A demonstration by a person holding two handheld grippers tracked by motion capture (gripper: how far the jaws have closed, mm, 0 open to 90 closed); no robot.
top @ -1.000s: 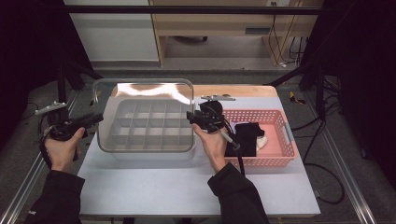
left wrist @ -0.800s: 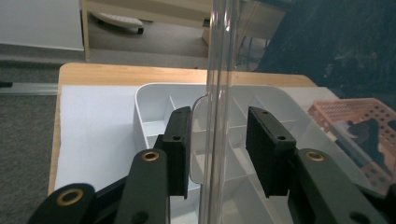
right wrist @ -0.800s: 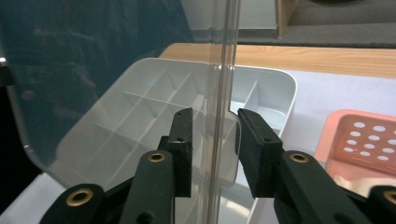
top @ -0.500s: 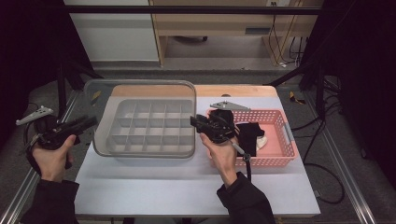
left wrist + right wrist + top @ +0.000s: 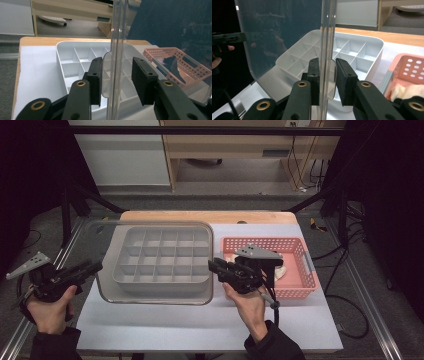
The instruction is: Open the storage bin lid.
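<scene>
With the clear lid [image 5: 107, 292] off and hovering over the gray divided tray [image 5: 161, 261] on the counter [image 5: 165, 325], the right tool [image 5: 216, 267] pinches its right edge while the left tool [image 5: 92, 268] sits half-open around its left edge, so setting it down remains.

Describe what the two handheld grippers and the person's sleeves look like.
Both the left gripper and the right gripper are black, pistol-shaped tools, each topped by a grey three-cornered plate. Their jaws are flat black pads on black arms with brass-coloured rivets, seen in both gripper views. A black cable trails from the right gripper. The person wears dark sleeves.
</scene>
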